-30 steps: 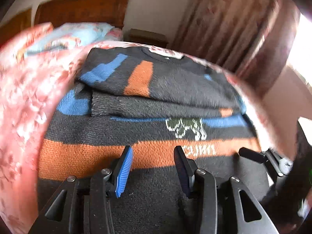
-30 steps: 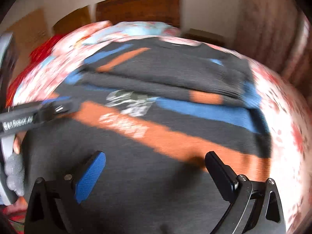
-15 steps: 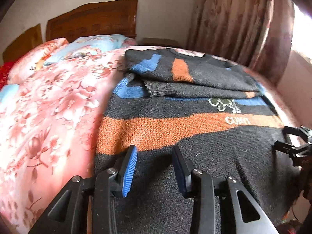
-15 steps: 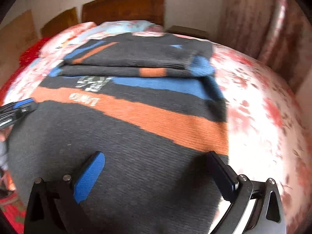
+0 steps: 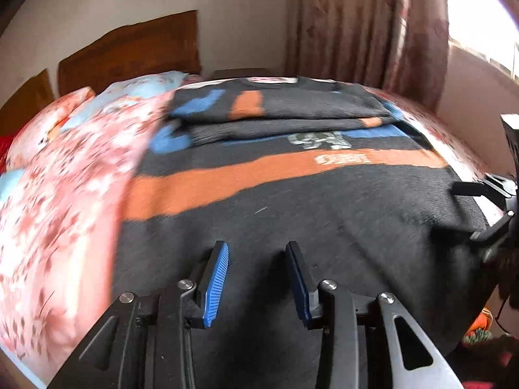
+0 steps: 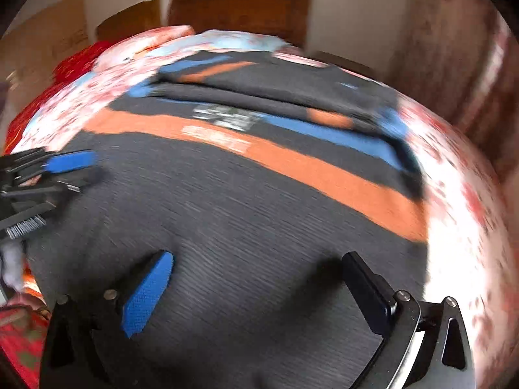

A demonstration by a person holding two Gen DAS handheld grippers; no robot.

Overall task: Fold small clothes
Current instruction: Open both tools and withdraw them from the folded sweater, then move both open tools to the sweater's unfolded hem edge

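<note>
Garment: dark grey knitted sweater with orange and blue stripes [image 5: 324, 220], sleeves folded in, on floral pink bedspread [image 5: 65, 201].
Left tongs [image 5: 256, 269]: opening, grasping nothing.
Right tongs [image 6: 259, 278]: spread wide, released.

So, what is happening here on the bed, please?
A person holds a two-finger gripper in each hand over a dark sweater with orange and blue stripes, spread on a floral bedspread. Its upper part, with the sleeves, is already folded over. The left gripper hovers above the near hem, its jaws opening with nothing between them. The right gripper is wide open over the same hem, also empty. The pictures are blurred by motion.
</note>
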